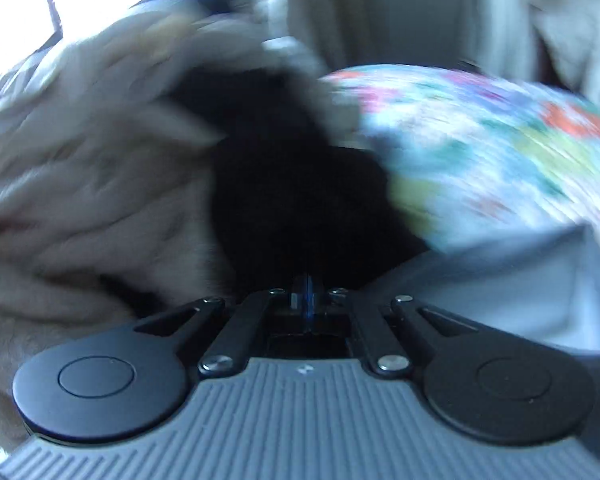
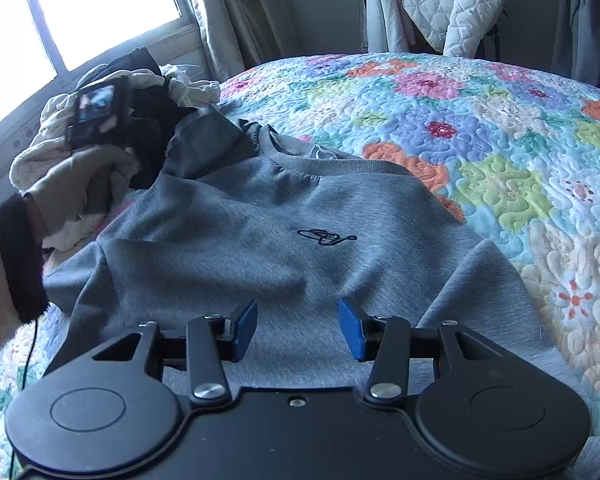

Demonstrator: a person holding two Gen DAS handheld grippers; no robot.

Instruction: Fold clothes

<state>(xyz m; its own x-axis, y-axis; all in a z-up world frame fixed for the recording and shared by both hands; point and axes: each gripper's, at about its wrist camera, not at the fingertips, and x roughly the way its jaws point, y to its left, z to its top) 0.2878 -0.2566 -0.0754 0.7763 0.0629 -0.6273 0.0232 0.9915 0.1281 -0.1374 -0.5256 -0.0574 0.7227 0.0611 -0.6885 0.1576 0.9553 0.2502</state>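
Grey sweatshirt [image 2: 260, 240] is lying spread on the quilted bed [image 2: 500, 140]. Right gripper [image 2: 298, 328] is hovering over it, fingers apart and empty. Left gripper [image 1: 308, 292] fingers are pressing together against black fabric [image 1: 300, 200]; grip cannot be confirmed.

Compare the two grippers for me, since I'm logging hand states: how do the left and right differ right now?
The right gripper has its blue fingers spread wide apart, holding nothing; the left gripper has its fingers drawn together. The right hovers above the grey sweatshirt spread on the floral quilt; the left is thrust into the pile of clothes, against a black garment. The right view is sharp; the left is motion-blurred. Both share the same black linkage design.
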